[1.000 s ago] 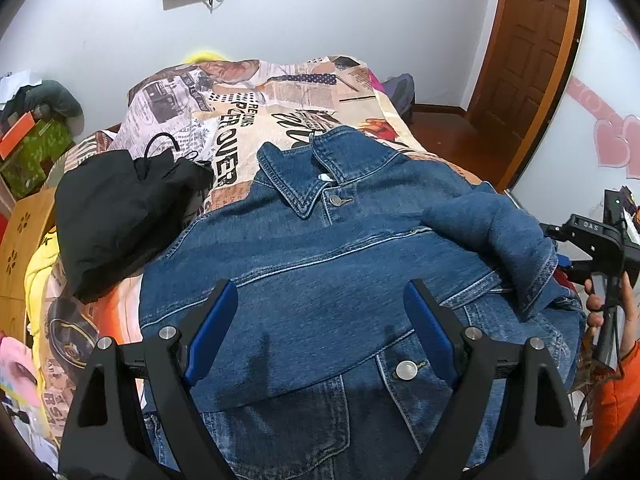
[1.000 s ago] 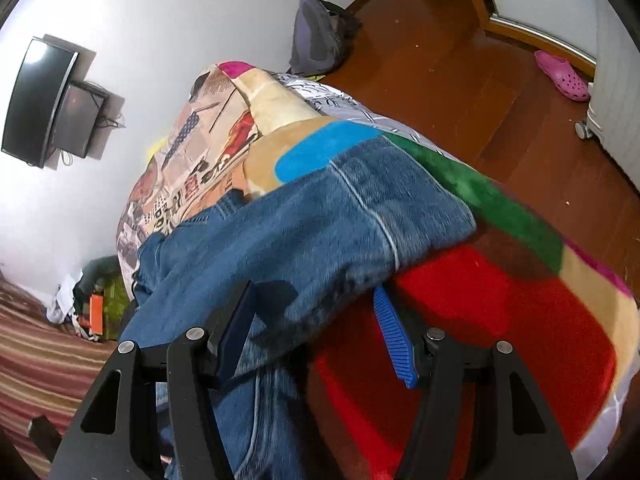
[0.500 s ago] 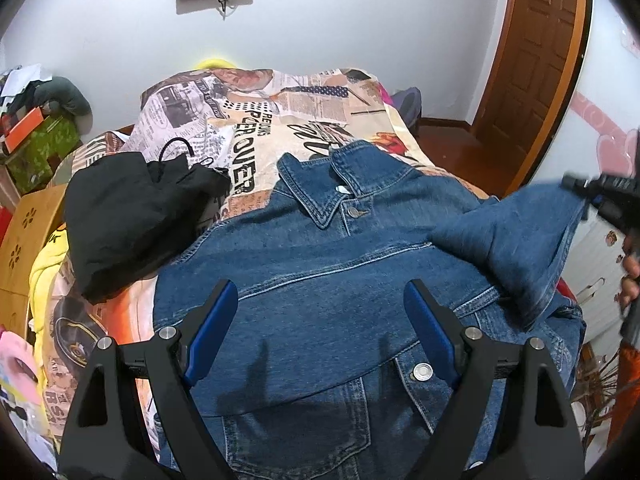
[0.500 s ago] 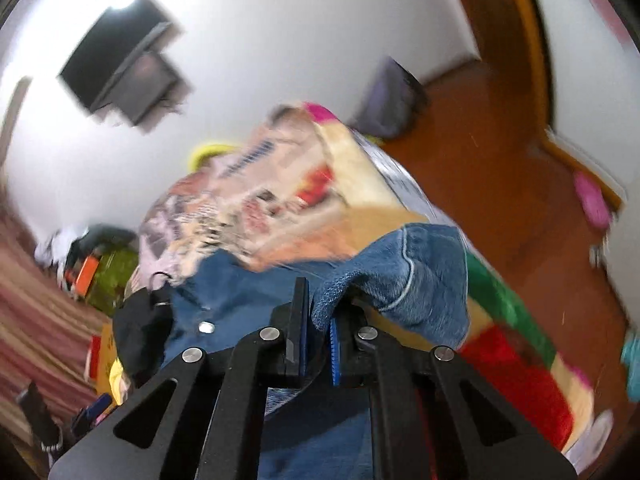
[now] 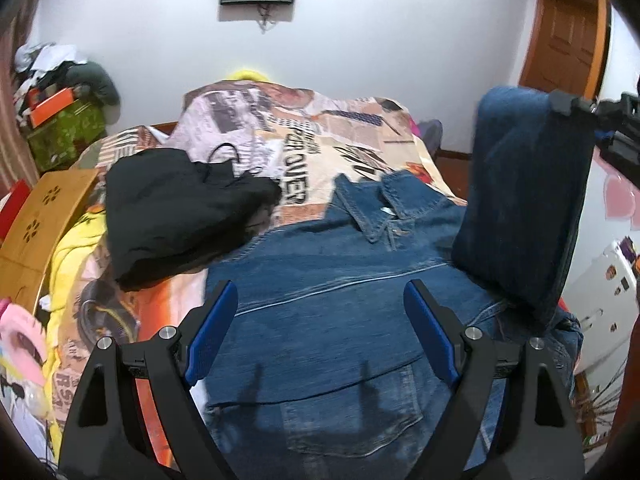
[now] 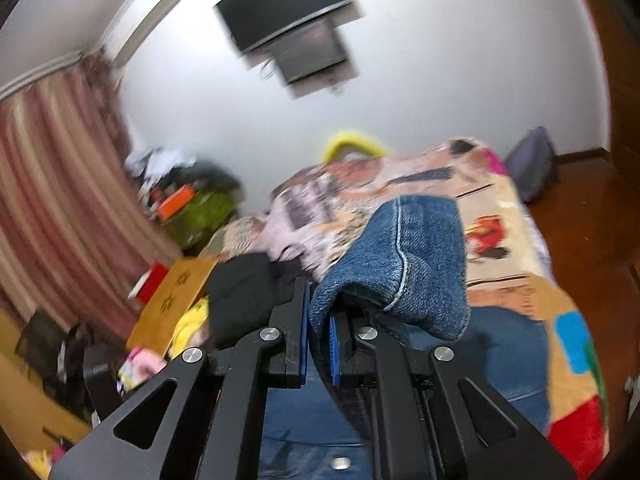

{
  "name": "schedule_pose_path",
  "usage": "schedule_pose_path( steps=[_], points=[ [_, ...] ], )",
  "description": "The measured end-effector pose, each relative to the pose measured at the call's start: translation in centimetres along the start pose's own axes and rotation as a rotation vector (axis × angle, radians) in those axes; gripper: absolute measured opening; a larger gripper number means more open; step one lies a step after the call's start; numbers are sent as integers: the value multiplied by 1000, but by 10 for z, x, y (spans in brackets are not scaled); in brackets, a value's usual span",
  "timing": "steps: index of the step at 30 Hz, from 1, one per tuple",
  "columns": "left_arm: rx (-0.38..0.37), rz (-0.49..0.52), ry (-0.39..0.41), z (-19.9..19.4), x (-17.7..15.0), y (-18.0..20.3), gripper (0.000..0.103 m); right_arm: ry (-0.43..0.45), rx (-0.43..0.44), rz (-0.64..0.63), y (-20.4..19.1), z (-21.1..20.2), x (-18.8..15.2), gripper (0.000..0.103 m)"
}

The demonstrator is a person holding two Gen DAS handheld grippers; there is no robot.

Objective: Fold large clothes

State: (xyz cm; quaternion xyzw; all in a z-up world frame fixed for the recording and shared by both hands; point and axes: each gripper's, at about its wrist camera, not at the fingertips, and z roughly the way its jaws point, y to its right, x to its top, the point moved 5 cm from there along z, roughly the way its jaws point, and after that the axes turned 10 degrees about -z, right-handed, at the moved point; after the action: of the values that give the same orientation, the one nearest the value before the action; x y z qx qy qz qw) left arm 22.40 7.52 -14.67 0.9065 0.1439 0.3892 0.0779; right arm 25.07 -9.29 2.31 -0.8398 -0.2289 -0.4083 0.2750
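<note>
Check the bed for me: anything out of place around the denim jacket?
One thing: a crumpled black garment lies heaped beside the denim jacket, its edge against the jacket's shoulder. The lifted sleeve is simply clamped in the right gripper.

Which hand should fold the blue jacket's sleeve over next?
Right. The right gripper is already shut on the blue denim jacket's sleeve, lifted above the jacket body. The left gripper hangs open over the front, holding nothing.
</note>
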Motion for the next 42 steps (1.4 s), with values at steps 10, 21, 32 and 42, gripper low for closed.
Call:
schedule_pose_path(
  steps=[10,21,32,42],
  points=[
    [71,-128,-8,-16,-12,-74,85,-387,142,-138,-71,117,-93,7],
    [62,-254,-129,-4,-53,-104,85,-701,180,-234,-87,135,-177,28],
    [-32,-337,-249,9,-78,-85,85,-535,103,-237,-60,75,-138,34],
    [-172,-479,-416,37,-107,-69,84,-258,-215,-167,25,5,-94,55]
  ],
)
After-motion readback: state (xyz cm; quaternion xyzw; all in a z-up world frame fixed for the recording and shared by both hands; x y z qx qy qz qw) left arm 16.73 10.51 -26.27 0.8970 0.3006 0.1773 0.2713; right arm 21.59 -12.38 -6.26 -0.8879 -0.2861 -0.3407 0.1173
